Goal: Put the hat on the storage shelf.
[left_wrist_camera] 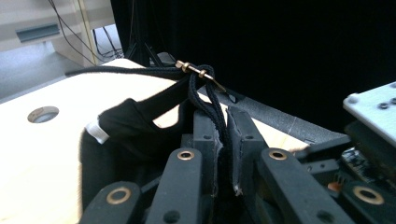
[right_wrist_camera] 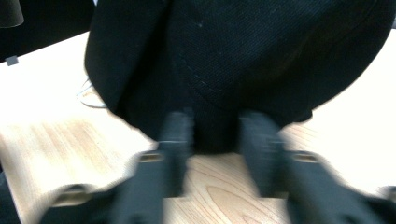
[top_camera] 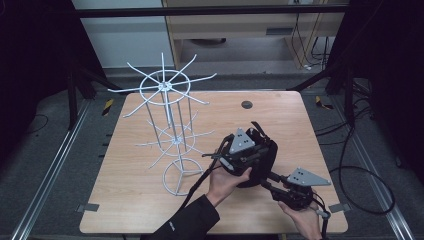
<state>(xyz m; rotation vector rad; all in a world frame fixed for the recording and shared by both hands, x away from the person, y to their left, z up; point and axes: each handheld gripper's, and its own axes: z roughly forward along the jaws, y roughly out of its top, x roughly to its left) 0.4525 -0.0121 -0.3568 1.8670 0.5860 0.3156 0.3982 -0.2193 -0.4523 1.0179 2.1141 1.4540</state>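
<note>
Our left gripper (top_camera: 248, 161) is clamped on the black strap (left_wrist_camera: 210, 105) of a black cap (top_camera: 260, 162), the strap pinched between its jaws just below a small brass buckle (left_wrist_camera: 198, 72). The cap sits right of the surface's (top_camera: 150, 200) centre, toward our edge, partly lifted by that strap.

Our right gripper (top_camera: 272, 184) points at the cap from the near right. In the right gripper view, which is blurred, its jaws stand apart at the cap's lower edge with dark cloth (right_wrist_camera: 215, 126) between them; we cannot tell whether the pads press on it.

A white wire rack (top_camera: 170, 130) stands upright left of centre, its spokes reaching out near the left gripper. Open wood lies along the near left and the far right, where a round hole (top_camera: 246, 104) sits. Our right hand (top_camera: 305, 220) is close to the near edge.

A white tag (left_wrist_camera: 98, 132) shows on the cap; no writing on it is readable.
</note>
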